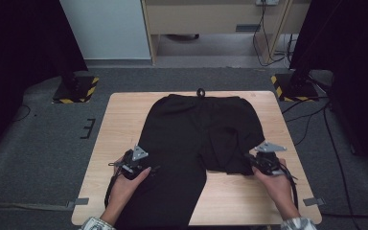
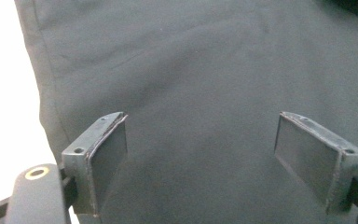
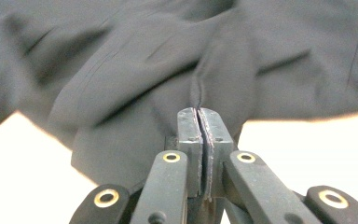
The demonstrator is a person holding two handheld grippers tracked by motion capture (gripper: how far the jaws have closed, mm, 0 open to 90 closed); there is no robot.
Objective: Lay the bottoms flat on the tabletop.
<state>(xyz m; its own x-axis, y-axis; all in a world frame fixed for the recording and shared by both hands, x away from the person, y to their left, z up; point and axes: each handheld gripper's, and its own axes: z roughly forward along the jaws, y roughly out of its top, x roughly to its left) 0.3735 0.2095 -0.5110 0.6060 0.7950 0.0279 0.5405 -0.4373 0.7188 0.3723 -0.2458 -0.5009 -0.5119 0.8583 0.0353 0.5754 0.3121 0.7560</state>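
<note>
On table (image 1: 120,110), black trousers (image 1: 196,129) lay flat; right gripper (image 3: 200,116) pinched folded leg's edge for folding; left gripper (image 2: 200,140) spread, steadying other leg.

Dark grey trousers (image 2: 205,70) spread across nearly the whole frame, smooth cloth with faint creases and a seam running down near the left edge. Left gripper (image 2: 200,154) held over the cloth, jaws standing wide apart, nothing pinched between the pads. Bright, washed-out table (image 2: 4,116) along the left side.
</note>
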